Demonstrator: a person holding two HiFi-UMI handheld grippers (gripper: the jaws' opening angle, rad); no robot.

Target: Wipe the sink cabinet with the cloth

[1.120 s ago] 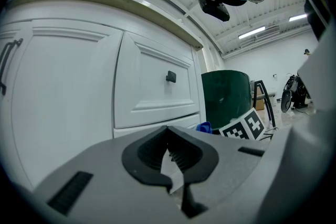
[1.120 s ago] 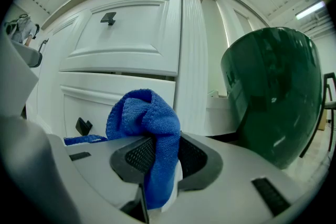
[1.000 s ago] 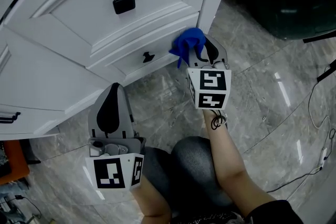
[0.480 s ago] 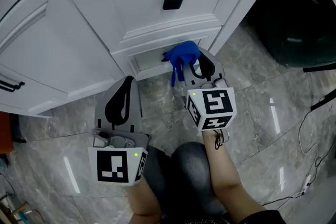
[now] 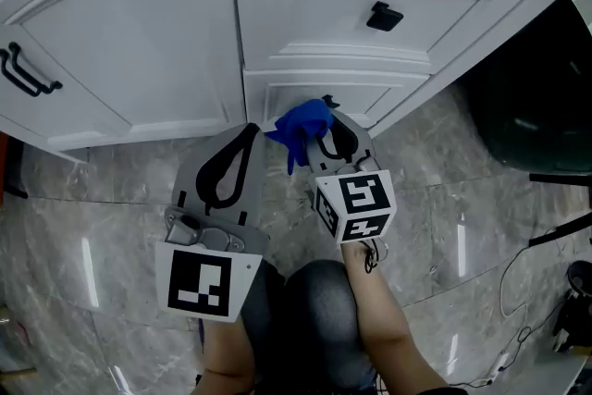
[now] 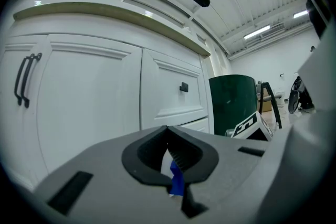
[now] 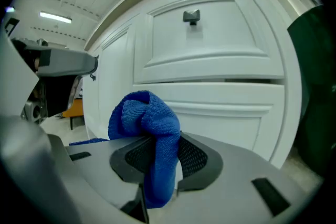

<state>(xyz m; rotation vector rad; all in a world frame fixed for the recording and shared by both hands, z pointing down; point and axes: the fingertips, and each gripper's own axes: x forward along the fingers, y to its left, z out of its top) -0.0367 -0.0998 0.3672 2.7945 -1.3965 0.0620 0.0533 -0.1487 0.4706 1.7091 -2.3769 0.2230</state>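
Observation:
The white sink cabinet (image 5: 166,32) fills the top of the head view, with a door at the left and drawers at the right. A blue cloth (image 5: 301,129) hangs bunched from my right gripper (image 5: 324,136), which is shut on it just in front of the low drawer (image 5: 314,92). In the right gripper view the cloth (image 7: 149,128) droops between the jaws of the right gripper (image 7: 157,139), with the drawer fronts (image 7: 210,102) close behind. My left gripper (image 5: 246,136) is beside it on the left, shut and holding nothing; seen in its own view, the left gripper (image 6: 168,131) faces the cabinet door (image 6: 89,97).
A black knob (image 5: 381,16) sits on the upper drawer and a black bar handle (image 5: 23,74) on the left door. A dark green bin (image 5: 541,88) stands to the right of the cabinet. Cables (image 5: 518,328) lie on the marble floor (image 5: 102,199). The person's knee (image 5: 324,310) is below the grippers.
The view has swung left along the cabinet, so the door now shows. Both grippers moved left with it; the right one still holds the cloth at the low drawer.

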